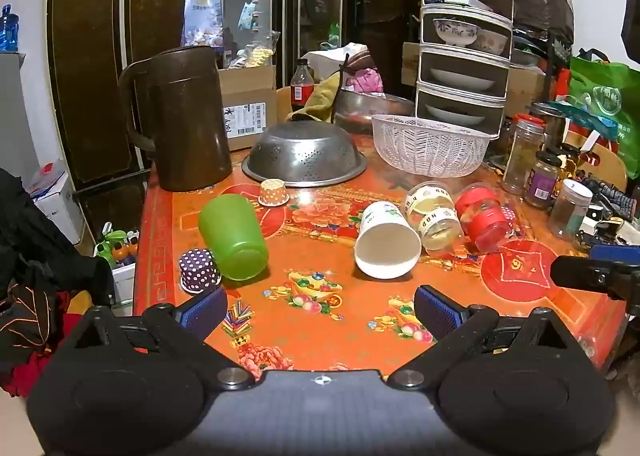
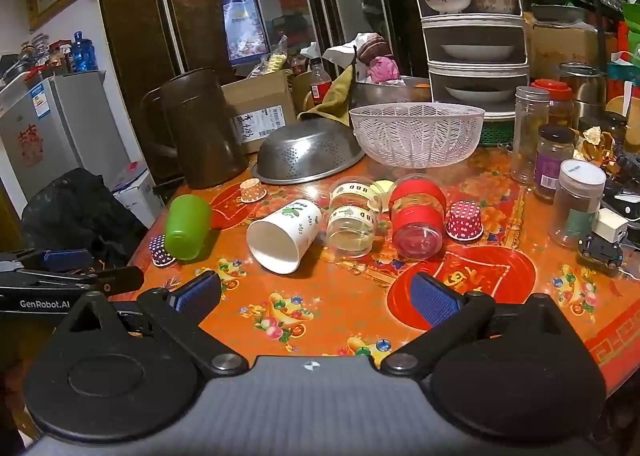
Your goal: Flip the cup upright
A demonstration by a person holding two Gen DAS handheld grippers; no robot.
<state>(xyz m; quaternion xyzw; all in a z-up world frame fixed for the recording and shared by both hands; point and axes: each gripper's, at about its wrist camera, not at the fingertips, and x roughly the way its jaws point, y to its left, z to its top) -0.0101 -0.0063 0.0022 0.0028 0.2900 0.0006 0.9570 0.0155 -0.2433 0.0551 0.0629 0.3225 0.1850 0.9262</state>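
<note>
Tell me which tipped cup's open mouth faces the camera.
The white paper cup, lying mid-table: its white interior shows. The green cup shows its closed base.

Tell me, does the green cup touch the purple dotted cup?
Touching. Left wrist view shows the green cup lying against the purple dotted cup, no gap visible.

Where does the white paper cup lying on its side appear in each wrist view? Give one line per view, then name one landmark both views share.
Left wrist view: white paper cup lies right of centre, mouth toward the camera.
Right wrist view: white paper cup lies left of centre, mouth toward the camera.
Shared landmark: the upside-down steel colander behind it.
</note>
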